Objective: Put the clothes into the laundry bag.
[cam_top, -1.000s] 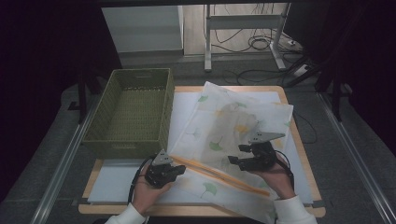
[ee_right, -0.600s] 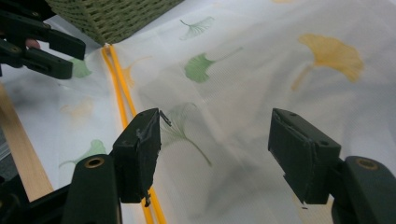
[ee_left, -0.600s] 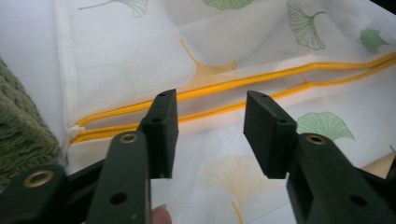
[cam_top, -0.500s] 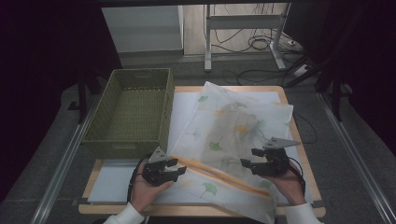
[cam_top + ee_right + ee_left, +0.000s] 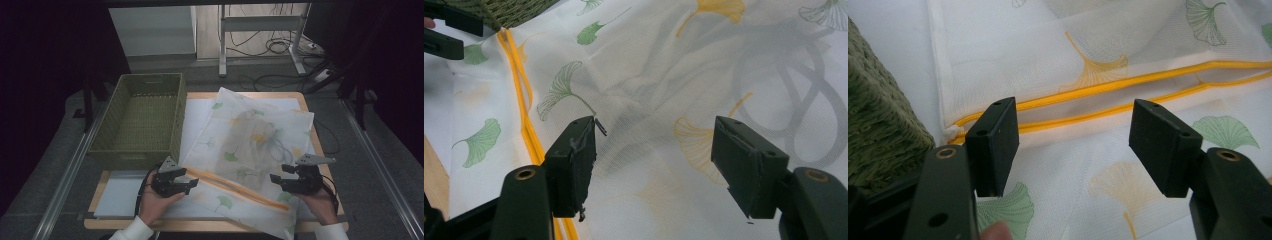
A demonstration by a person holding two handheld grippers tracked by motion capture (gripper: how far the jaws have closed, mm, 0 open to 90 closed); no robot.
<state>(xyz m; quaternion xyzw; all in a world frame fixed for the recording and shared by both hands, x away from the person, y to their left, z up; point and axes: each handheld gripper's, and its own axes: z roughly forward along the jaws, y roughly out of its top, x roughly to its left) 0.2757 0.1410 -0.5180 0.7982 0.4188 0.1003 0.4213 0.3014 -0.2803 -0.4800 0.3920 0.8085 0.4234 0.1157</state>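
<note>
High view: a white mesh laundry bag (image 5: pixel 250 150) printed with ginkgo leaves lies flat across the wooden table (image 5: pixel 100 200), with a grey garment showing dimly through its upper half. Its orange zipper (image 5: pixel 235 187) runs slantwise from beside the left gripper (image 5: pixel 187 181) toward the right gripper (image 5: pixel 280 181). A green woven basket (image 5: pixel 140 120) stands just left of the bag, its near corner close to the left gripper.

From the left gripper view, the left gripper's (image 5: pixel 1073 140) jaws have just been opening and now stand apart above the bag's (image 5: pixel 1098 65) near corner. The two orange zipper (image 5: pixel 1128 90) tapes lie a little way apart, running across beyond the pads. Nothing is pinched between the jaws. The basket's (image 5: pixel 878 130) wall rises at the left edge.

From the right gripper view, the right gripper's (image 5: pixel 654 150) jaws are spread wide over the bag (image 5: pixel 649 75), hovering above the mesh, with the grey garment (image 5: pixel 749 60) showing through beyond them. The zipper (image 5: pixel 524 100) passes to the left of its left jaw.
</note>
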